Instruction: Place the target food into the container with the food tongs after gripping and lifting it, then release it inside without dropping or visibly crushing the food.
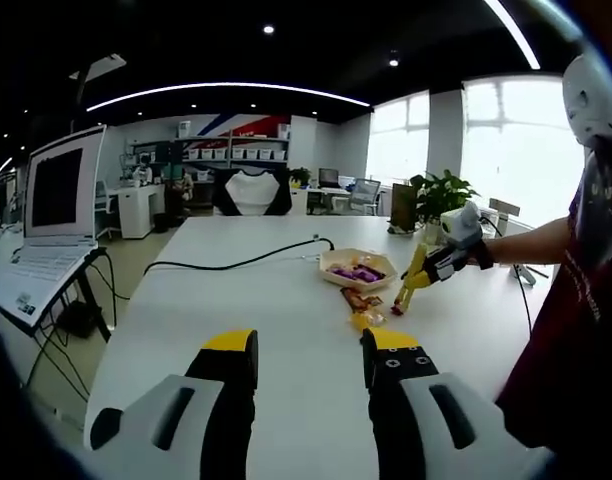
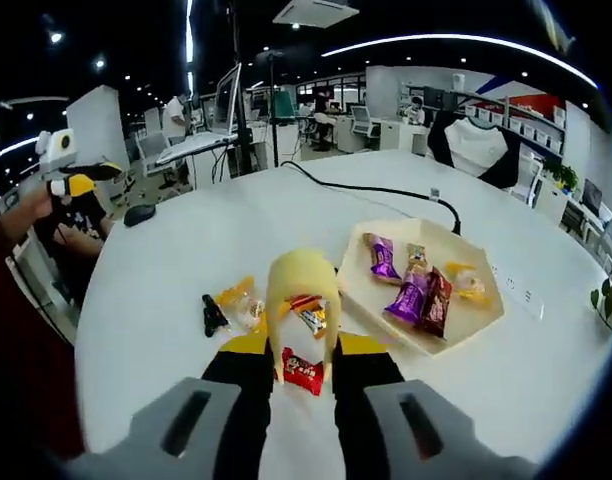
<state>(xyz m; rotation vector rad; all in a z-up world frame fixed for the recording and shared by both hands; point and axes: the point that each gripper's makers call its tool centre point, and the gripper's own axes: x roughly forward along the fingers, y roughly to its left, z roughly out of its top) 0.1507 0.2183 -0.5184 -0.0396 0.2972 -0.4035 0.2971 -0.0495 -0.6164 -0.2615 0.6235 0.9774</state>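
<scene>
Item: small wrapped snack, red wrapper [image 2: 302,372], lying flat on the white table [image 2: 166,270] directly between the two arms of the yellow food tongs [image 2: 302,300], at the 6 o'clock edge of a loose group of sweets. Companion pieces: an orange-and-red wrapped sweet [image 2: 310,313] just above it, a clear-and-yellow wrapped sweet [image 2: 242,305] at its 10 o'clock, and a small black clip-like object [image 2: 213,315] further toward 9 o'clock. Destination: shallow cream container [image 2: 482,318] at the red piece's 2 o'clock, near but apart, already holding purple, dark red and yellow wrapped pieces. Handling, as judged: very light, foil or film wrapper likely slick and crinkly, contents possibly brittle or soft, so a mild pinch across the short width at mid-body should lift it without crushing; a grip on a loose wrapper end risks slippage. Right gripper [image 2: 304,360]: jaws set narrowly, closed upon the tongs, which spread open toward their tips and straddle the red piece; whether the tips touch the wrapper or the table cannot be told. Left gripper [image 1: 311,352]: jaws moderately apart, holding nothing, hovering over bare table well away from the sweets; in its view the right gripper [image 1: 448,262] and the tongs [image 1: 410,282] point down at the scattered pieces [image 1: 363,308] beside the container [image 1: 358,266].
</scene>
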